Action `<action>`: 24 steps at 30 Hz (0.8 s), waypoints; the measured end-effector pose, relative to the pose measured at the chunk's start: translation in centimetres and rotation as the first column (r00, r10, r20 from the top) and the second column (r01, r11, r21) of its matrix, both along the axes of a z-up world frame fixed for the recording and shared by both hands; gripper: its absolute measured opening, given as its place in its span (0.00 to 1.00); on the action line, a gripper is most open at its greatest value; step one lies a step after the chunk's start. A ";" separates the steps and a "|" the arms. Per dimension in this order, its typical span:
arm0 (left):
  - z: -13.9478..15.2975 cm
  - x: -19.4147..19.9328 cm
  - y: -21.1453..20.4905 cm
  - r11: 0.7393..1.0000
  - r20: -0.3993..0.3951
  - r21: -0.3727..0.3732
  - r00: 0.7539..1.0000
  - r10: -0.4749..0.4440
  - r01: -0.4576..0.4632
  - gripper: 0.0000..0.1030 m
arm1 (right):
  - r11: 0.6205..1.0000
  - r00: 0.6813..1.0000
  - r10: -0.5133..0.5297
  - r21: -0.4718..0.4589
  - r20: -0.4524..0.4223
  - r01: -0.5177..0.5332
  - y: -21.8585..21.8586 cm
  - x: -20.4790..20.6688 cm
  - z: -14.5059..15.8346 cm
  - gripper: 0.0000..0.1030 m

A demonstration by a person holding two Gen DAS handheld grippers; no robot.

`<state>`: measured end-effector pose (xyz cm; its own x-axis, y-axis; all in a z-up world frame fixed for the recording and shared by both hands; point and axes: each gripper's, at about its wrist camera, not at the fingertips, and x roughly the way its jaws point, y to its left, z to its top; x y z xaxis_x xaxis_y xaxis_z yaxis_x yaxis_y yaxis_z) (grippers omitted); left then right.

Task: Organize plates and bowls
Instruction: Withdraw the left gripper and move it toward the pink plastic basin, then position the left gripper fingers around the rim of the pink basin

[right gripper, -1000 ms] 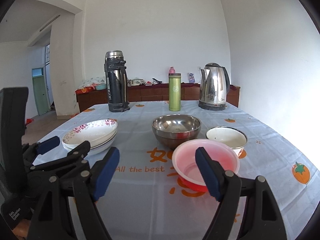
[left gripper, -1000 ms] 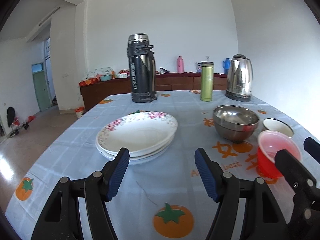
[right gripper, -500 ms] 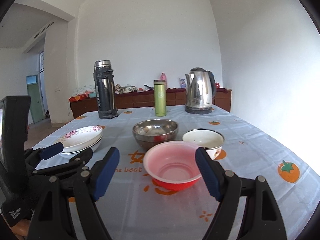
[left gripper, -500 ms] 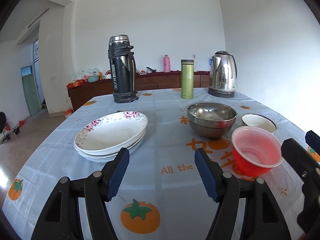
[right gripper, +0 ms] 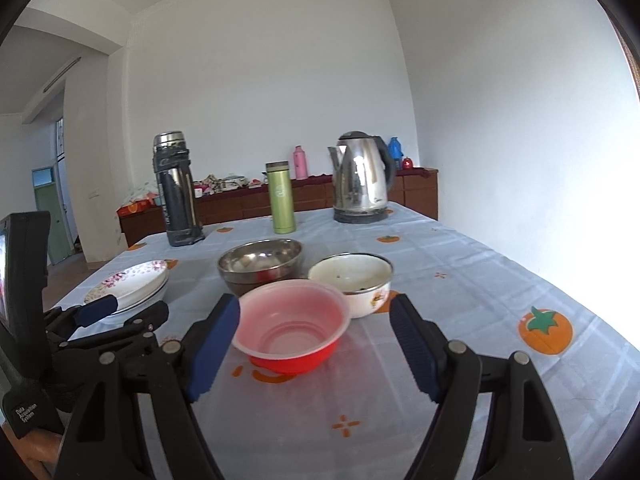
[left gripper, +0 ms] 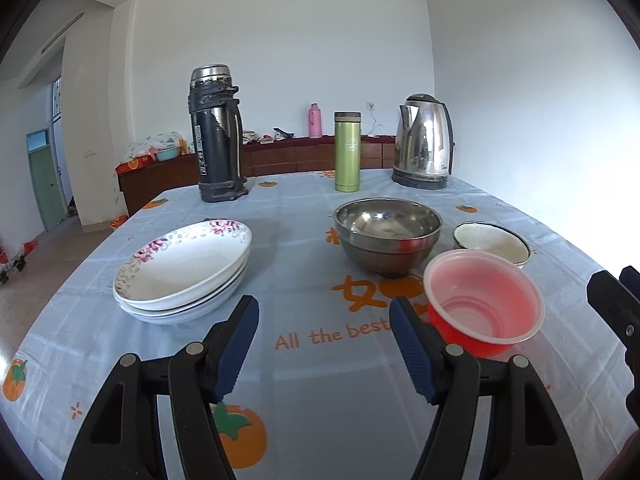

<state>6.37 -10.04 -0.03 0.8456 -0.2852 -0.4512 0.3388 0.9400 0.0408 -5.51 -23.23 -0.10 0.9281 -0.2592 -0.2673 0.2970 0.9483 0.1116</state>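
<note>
A stack of white floral plates (left gripper: 182,270) (right gripper: 130,285) lies on the left of the table. A steel bowl (left gripper: 388,232) (right gripper: 260,262) stands mid-table, a white enamel bowl (left gripper: 491,240) (right gripper: 352,282) to its right, a red plastic bowl (left gripper: 482,306) (right gripper: 290,322) nearest me. My left gripper (left gripper: 323,342) is open and empty above the cloth, between the plates and the red bowl. My right gripper (right gripper: 316,340) is open and empty, its jaws on either side of the red bowl, just short of it.
A black thermos (left gripper: 216,136), a green flask (left gripper: 347,152) and a steel kettle (left gripper: 424,142) stand at the far side of the table (left gripper: 320,400). A wooden sideboard runs along the back wall. The floor drops off to the left.
Both grippers have swung right and moved forward. The red bowl now lies closer to the right gripper's open jaws. Nothing on the table moved.
</note>
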 end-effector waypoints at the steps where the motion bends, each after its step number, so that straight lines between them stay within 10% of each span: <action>1: 0.0 0.0 -0.2 1.000 -0.002 0.001 1.000 -0.005 0.005 0.68 | 1.000 1.000 -0.001 0.001 -0.005 0.001 -0.2 0.0 0.0 0.69; 24: -0.6 1.1 -3.7 0.996 -0.082 0.011 0.993 -0.082 0.083 0.68 | 0.997 0.999 -0.042 0.063 0.021 0.041 -2.5 -0.9 0.0 0.57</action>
